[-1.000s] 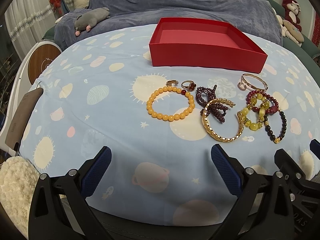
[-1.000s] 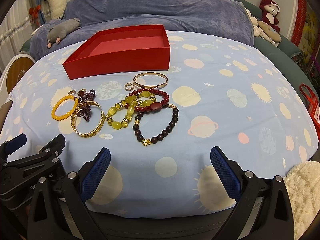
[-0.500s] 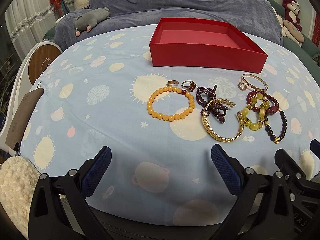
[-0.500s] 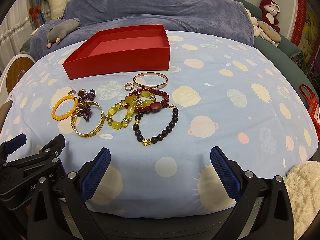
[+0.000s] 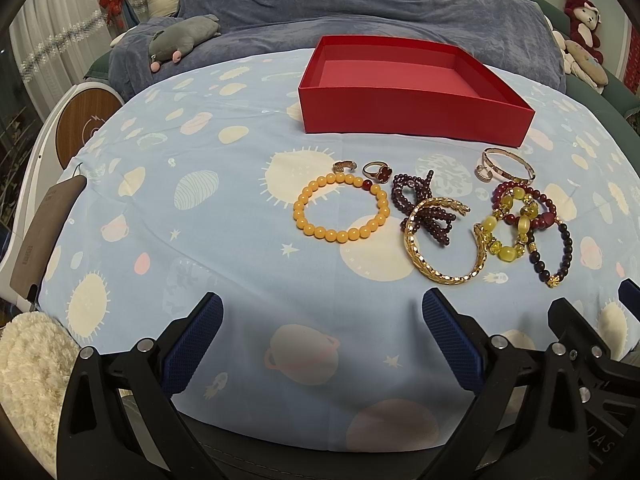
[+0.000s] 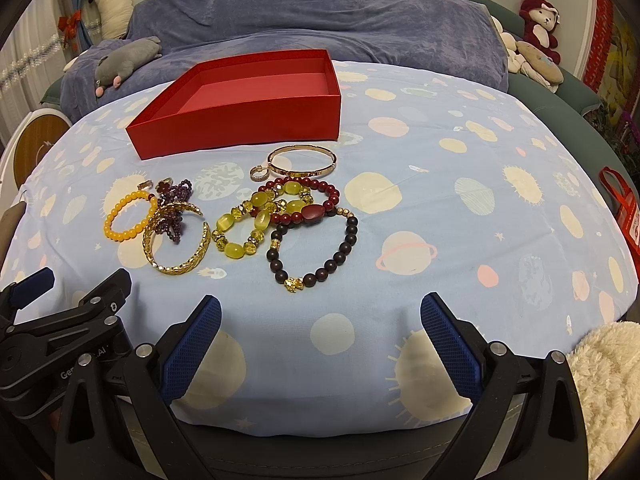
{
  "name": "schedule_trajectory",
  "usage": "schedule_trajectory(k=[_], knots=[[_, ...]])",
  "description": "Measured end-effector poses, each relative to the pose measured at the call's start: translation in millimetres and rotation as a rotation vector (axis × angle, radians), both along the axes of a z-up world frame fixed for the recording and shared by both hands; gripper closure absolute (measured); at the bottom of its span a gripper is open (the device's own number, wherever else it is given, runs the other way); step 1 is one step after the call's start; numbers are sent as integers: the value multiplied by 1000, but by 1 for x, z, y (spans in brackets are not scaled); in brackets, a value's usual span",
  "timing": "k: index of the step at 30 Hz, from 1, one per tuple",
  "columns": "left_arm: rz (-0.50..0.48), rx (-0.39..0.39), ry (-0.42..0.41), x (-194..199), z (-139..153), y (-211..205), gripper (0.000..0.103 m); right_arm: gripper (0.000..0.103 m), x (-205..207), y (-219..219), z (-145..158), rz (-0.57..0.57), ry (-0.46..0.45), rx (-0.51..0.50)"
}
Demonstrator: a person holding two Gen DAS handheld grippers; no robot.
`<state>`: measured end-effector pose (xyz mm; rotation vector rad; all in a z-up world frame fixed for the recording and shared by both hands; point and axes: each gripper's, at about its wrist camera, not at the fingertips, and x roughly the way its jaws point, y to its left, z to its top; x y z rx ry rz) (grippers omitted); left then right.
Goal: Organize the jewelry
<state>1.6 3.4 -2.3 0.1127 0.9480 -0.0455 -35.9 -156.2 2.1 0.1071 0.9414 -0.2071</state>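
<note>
On planet-print cloth (image 5: 200,240), bracelets (image 6: 312,240) before red box (image 5: 400,108), both hand-held grippers (image 5: 320,340) (image 6: 320,340) wide open, empty

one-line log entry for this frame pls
phase: pre-grasp | left claw: open, holding nothing | right claw: open, holding nothing | shallow red cardboard box: no jewelry inside | orange bead bracelet: on planet-print cloth

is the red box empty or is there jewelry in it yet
Empty: the red box shows only bare red floor in both views; the bracelets lie on the cloth.
</note>
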Motion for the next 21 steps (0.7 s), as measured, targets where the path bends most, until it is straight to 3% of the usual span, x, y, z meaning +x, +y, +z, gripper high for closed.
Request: schedule_trajectory(k=[12, 21], knots=[[95, -95, 53, 11, -3, 36, 7, 7, 4, -2, 0, 4, 7, 20], [21, -111, 40, 18, 4, 14, 8, 7, 6, -10, 8, -17, -20, 11]])
